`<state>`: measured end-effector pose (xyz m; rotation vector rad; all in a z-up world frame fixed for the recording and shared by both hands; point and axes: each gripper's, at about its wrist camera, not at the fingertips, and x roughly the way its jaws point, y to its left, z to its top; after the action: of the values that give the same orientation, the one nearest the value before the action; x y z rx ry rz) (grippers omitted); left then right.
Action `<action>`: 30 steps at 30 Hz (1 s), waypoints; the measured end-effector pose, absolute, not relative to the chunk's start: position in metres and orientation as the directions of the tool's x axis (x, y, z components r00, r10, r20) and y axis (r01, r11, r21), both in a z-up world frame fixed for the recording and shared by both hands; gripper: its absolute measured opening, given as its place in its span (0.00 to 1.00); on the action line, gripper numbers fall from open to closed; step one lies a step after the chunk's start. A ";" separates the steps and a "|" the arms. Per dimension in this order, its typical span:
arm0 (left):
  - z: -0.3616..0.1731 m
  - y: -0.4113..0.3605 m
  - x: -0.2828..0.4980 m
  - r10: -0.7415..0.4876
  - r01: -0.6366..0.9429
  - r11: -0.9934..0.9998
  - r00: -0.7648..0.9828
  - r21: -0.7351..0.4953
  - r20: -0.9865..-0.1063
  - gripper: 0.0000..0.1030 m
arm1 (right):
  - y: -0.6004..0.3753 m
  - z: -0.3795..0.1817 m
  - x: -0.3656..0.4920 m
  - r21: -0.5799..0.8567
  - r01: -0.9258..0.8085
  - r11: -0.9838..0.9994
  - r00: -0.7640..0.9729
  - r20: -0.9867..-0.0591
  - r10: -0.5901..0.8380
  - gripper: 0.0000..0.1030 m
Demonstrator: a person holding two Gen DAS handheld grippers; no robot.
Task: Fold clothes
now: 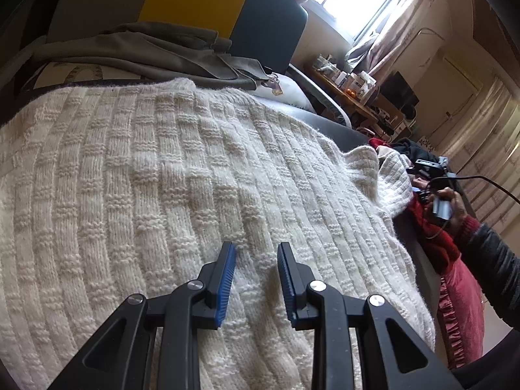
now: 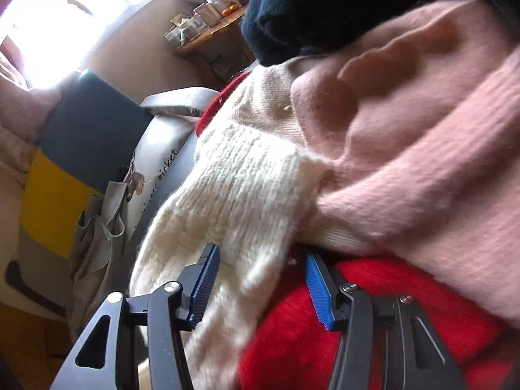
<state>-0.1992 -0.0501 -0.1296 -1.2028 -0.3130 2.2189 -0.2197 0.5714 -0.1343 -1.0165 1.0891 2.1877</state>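
Faintly, "ticket" shows on the white cushion (image 2: 162, 175).

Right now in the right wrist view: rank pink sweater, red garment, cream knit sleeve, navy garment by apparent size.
1. pink sweater
2. red garment and cream knit sleeve: look alike, both near the lens and partly hidden, unranked
3. navy garment, farther away and cropped

The cream sweater (image 1: 169, 175) runs off the left wrist view's left and bottom edges. Beside it, the shelf (image 1: 354, 96) clutter is too small to identify.
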 end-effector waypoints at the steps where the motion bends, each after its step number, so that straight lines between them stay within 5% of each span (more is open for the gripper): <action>1: -0.130 -0.051 -0.199 0.599 -0.385 -0.797 -0.418 -0.465 -0.683 0.26 | 0.568 -0.135 -0.225 0.424 -0.693 -0.583 -0.584 -0.804 0.111 0.19; 2: -0.130 -0.050 -0.199 0.600 -0.384 -0.797 -0.418 -0.465 -0.682 0.26 | 0.562 -0.134 -0.229 0.392 -0.692 -0.606 -0.571 -0.811 0.127 0.07; 11: -0.122 -0.041 -0.198 0.552 -0.383 -0.828 -0.430 -0.409 -0.715 0.26 | 0.533 -0.076 -0.203 0.133 -0.653 -0.746 -0.545 -0.766 0.340 0.06; 21: -0.088 0.056 -0.245 0.584 -0.517 -0.784 -0.427 -0.343 -0.691 0.27 | 0.561 -0.116 -0.183 0.111 -0.703 -0.702 -0.468 -0.816 0.339 0.06; 30: -0.120 0.150 -0.297 0.510 -0.518 -0.811 -0.398 -0.273 -0.763 0.27 | 0.561 -0.114 -0.174 0.105 -0.683 -0.723 -0.475 -0.815 0.332 0.06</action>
<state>-0.2973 0.1496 -0.1196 -1.2022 0.0110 2.2109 -0.1741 0.5608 -0.1144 -1.0894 0.5659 2.2028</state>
